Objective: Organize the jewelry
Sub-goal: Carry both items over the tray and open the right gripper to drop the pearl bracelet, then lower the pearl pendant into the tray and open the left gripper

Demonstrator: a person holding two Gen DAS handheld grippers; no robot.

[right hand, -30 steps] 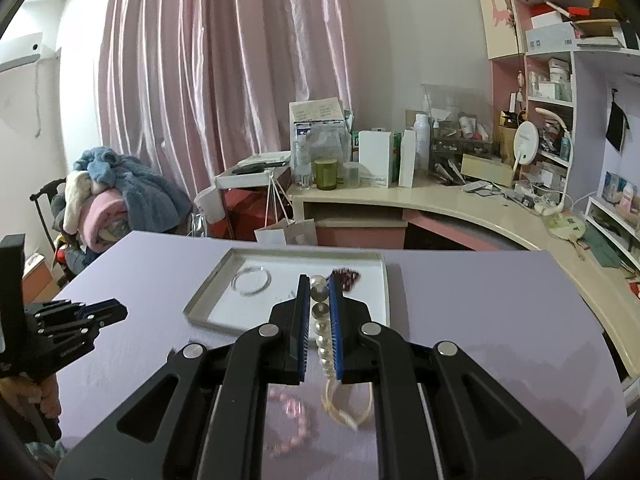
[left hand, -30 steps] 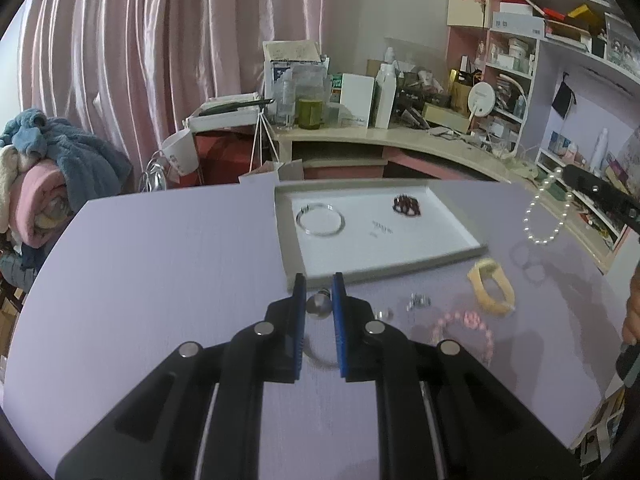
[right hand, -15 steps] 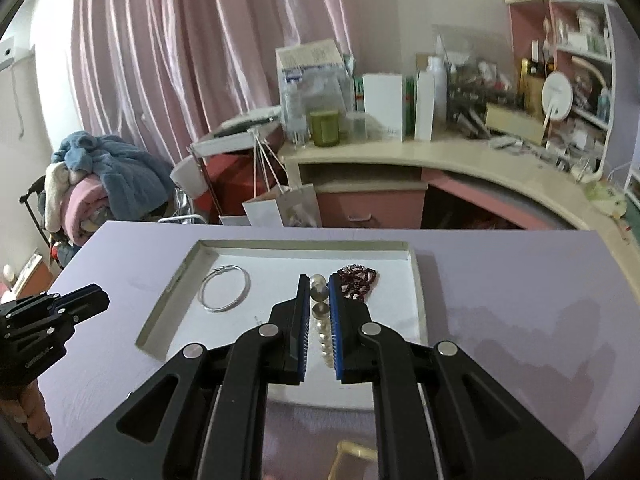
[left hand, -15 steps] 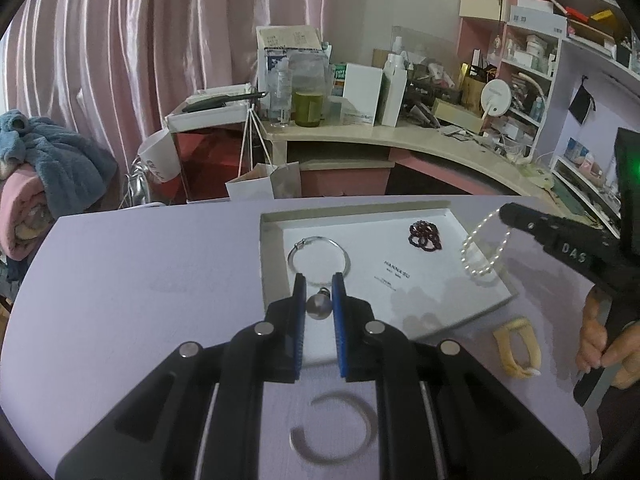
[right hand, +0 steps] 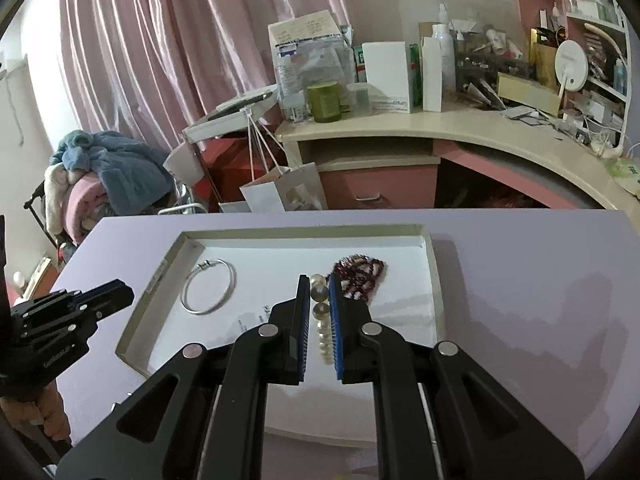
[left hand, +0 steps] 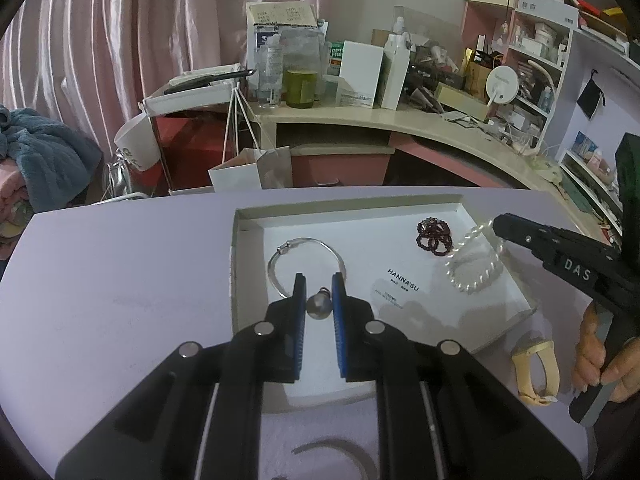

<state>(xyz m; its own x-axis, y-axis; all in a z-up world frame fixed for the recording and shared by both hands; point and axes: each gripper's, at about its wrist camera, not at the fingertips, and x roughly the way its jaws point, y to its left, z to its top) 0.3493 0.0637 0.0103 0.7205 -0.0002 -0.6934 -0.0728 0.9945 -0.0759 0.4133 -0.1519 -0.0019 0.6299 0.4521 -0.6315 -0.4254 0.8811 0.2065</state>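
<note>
I'm dropping off: my right gripper (right hand: 319, 300), jaws just easing apart around the pearl bracelet (left hand: 474, 261), must release it into the tray (left hand: 448, 202) at frame centre, while my left gripper (left hand: 319, 294) stays clamped on a small silver bead (left hand: 318, 305), to set down next.

I see a lilac table (left hand: 120, 280) | white tray (left hand: 240, 264) on it | cream bangle (left hand: 536, 372) beside tray | silver open ring (left hand: 340, 456) near me.

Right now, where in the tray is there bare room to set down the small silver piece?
Bare tray floor: the far strip between the silver bangle and the dark red beads, and the near part in front of the printed label. The bangle takes the left; the right is crowded, pearl bracelet beside the beads.
</note>
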